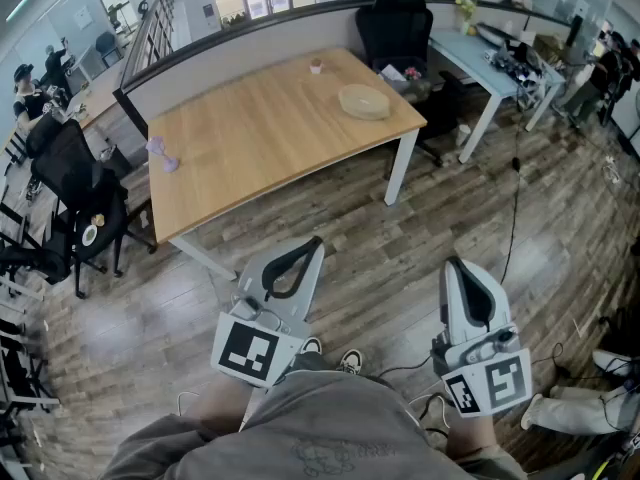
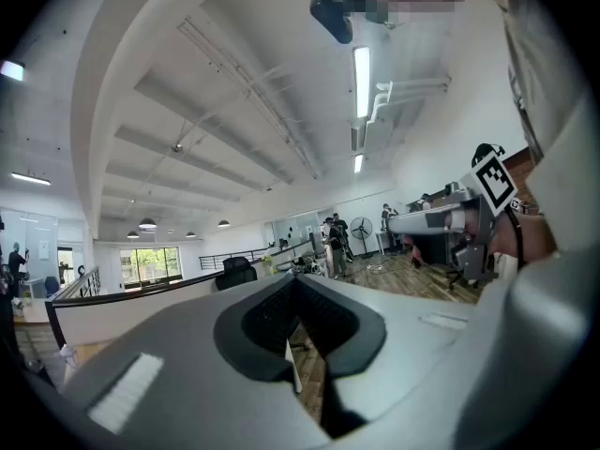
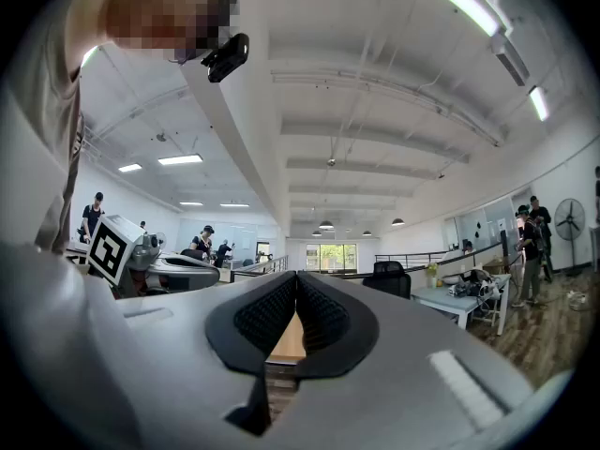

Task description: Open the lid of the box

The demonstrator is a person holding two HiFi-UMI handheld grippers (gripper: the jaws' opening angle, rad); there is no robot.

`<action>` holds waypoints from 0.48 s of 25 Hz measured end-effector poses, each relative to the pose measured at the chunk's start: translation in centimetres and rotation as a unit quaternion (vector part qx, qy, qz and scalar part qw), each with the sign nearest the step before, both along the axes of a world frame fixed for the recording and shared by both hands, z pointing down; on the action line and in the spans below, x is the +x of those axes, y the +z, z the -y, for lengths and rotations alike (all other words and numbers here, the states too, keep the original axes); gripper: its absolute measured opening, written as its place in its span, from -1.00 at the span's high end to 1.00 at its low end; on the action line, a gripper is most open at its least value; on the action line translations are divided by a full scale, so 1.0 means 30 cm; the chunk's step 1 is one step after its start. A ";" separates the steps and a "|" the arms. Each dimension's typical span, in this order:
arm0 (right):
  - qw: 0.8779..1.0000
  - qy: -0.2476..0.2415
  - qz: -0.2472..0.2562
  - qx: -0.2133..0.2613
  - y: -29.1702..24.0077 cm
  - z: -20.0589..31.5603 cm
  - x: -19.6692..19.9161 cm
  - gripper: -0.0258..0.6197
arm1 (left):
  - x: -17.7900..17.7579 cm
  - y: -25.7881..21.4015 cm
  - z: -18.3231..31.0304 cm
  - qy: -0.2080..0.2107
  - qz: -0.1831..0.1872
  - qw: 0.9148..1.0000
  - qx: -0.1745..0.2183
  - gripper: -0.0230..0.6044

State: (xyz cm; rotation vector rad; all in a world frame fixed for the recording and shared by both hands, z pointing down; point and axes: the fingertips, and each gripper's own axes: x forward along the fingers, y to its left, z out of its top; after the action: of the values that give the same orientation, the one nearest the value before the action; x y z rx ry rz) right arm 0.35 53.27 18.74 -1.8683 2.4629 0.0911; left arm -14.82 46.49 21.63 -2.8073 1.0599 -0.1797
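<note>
Left claw (image 1: 316, 243) and right claw (image 1: 453, 264) both closed tight, nothing between jaws, held low over wood floor (image 1: 385, 253), well apart from counter (image 1: 250, 138). Round tan box (image 1: 364, 101) sits near counter's far right corner, neither claw near it

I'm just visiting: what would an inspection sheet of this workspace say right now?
Surface: wooden table, mostly bare.
Job's things: round tan box near the table's far right corner, seemingly closed, untouched.
Clutter: small pink item at far edge; purple item near left edge.
Grippers: left tongs and right tongs shut, empty, short of the table.
Cables: black cable on the floor, right.
Surroundings: black office chair, pale desk, people far off.
</note>
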 end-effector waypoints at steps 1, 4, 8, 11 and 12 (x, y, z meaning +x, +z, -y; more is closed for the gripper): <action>1.000 -0.001 -0.005 0.000 0.004 -0.003 -0.006 0.89 | 0.001 0.004 -0.004 0.001 0.001 1.000 -0.002 0.93; 1.000 0.000 -0.014 -0.001 0.013 -0.007 -0.014 0.89 | 0.000 0.010 -0.014 0.004 0.000 1.000 -0.006 0.93; 1.000 0.010 -0.011 -0.008 0.027 -0.009 -0.004 0.89 | -0.007 0.010 -0.024 0.009 -0.005 1.000 -0.005 0.93; 1.000 0.012 -0.005 -0.013 0.038 -0.016 0.013 0.89 | -0.006 0.005 -0.024 0.007 -0.014 1.000 -0.010 0.93; 1.000 0.011 -0.004 -0.014 0.040 -0.018 0.019 0.89 | -0.004 0.003 -0.023 0.007 -0.016 1.000 -0.012 0.93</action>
State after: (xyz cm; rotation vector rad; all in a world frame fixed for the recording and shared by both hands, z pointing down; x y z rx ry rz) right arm 0.90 53.81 19.93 -1.9104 2.4607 0.0659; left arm -14.96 47.17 21.73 -2.8465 1.0524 -0.1459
